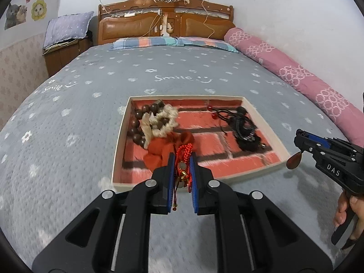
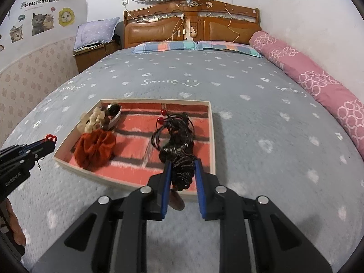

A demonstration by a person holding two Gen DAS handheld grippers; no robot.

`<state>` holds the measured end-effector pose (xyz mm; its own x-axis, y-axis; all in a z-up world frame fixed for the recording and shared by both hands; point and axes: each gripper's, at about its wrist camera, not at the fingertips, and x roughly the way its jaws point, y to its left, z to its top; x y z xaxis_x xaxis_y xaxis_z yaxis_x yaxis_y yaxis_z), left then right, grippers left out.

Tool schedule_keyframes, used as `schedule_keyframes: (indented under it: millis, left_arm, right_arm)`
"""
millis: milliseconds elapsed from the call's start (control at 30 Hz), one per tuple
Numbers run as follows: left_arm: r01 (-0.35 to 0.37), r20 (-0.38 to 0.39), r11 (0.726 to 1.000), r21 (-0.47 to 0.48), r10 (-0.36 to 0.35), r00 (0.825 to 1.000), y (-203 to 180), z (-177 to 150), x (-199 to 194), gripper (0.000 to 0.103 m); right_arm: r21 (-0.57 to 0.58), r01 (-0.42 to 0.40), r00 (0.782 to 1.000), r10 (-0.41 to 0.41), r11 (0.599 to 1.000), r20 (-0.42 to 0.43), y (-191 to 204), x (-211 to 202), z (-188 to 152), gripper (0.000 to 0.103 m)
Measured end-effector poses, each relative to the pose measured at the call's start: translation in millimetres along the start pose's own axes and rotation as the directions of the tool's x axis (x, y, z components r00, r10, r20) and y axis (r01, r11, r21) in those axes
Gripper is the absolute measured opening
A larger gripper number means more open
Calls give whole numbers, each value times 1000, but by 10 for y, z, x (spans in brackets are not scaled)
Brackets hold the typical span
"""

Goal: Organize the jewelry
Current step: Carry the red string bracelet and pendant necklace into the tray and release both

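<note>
On the wide grey bedspread (image 1: 113, 79), printed with small white flowers, lies a shallow cream tray (image 1: 118, 134) with a red brick pattern on its floor. Inside the tray, at its left side, rest a string of brown wooden beads (image 1: 136, 125), a cream fluffy hair tie (image 1: 163, 118) on top of them, and a red scrunchie (image 2: 95, 147) nearer the front. At the right side of the tray lies a heap of black cords (image 1: 245, 129), with two small red beads (image 1: 212, 111) beside it toward the far wall. The left gripper (image 1: 182, 159) hangs over the near edge of the tray, and its blue pads are pressed together on a red braided cord charm (image 1: 183, 157); small brass bells and a coin-like piece hang between the pads. The right gripper (image 2: 182, 166) is also over the near edge, on the right side, and its jaws stand only a little apart, pinching a dark braided cord (image 2: 184, 170). A brown drop-shaped pendant (image 2: 177, 201) hangs below this cord, in the air, just before the tray. A person's hand (image 1: 350, 211) holds the handle of the right gripper.
</note>
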<state>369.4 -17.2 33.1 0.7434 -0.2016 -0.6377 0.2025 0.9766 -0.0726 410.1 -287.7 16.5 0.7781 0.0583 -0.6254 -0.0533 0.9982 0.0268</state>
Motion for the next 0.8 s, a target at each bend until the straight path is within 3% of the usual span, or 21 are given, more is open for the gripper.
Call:
schedule_keyframes:
  millis: [300, 667, 767, 800]
  left_arm:
    - [-20, -48, 1000, -10, 19, 999, 141, 97, 618, 11]
    - [-17, -91, 1000, -26, 15, 996, 146, 43, 983, 12]
    - [-16, -105, 999, -42, 12, 994, 174, 16, 1022, 20]
    - [-13, -106, 999, -47, 8, 994, 179, 11, 1026, 29]
  right_arm:
    - [-4, 3, 999, -3, 1000, -44, 59, 493, 133, 21]
    - [11, -6, 994, 7, 1000, -107, 66, 838, 38, 21]
    - [30, -17, 992, 21, 999, -126, 35, 923, 30, 22]
    - [35, -20, 991, 25, 999, -133, 26, 952, 18, 23]
